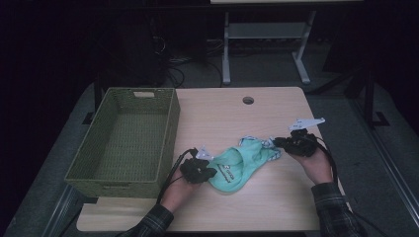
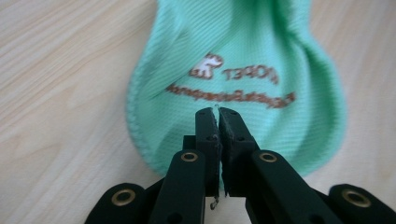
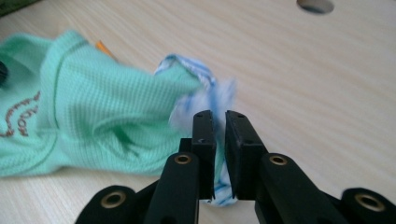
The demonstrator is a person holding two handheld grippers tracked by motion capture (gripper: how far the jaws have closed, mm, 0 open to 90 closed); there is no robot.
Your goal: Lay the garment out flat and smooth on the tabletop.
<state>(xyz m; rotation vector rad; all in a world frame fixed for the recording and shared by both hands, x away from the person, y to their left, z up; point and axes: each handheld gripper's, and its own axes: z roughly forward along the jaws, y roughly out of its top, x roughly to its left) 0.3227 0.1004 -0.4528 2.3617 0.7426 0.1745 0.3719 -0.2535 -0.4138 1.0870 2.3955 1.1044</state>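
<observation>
A mint-green garment with brown lettering lies crumpled on the wooden table, stretched between both grippers. My left gripper is shut at the garment's rounded lower edge; in the left gripper view its jaws pinch a small fold of the green cloth. My right gripper is at the garment's other end. In the right gripper view its jaws stand a sliver apart with the blue-and-white trim caught between them, and the green cloth is pulled up toward them.
A large green woven basket stands at the table's left side, next to my left hand. A round cable hole sits near the table's far edge. Bare tabletop lies beyond the garment and along the front edge.
</observation>
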